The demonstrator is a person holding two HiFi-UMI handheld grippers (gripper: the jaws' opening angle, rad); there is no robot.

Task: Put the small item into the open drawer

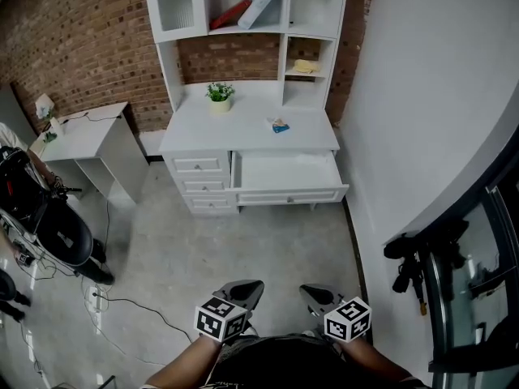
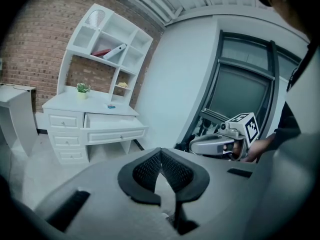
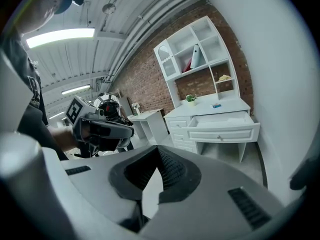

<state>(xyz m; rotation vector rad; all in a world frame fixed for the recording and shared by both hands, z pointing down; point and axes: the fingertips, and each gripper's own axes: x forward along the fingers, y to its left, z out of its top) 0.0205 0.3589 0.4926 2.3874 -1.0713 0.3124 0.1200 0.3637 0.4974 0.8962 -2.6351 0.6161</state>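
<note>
Logged small blue item (image 1: 280, 126) on the desk (image 1: 212, 130), just behind the open drawer (image 1: 289, 194), far from the left gripper (image 1: 246, 287) and right gripper (image 1: 311, 292) (both closed, empty); judged best to step closer, then open one before reaching.

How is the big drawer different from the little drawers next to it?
The big drawer is pulled out and open; the little drawers are pushed shut. The big drawer is wide and alone; the little drawers are narrow and stacked in three. All are white with small knobs.
</note>
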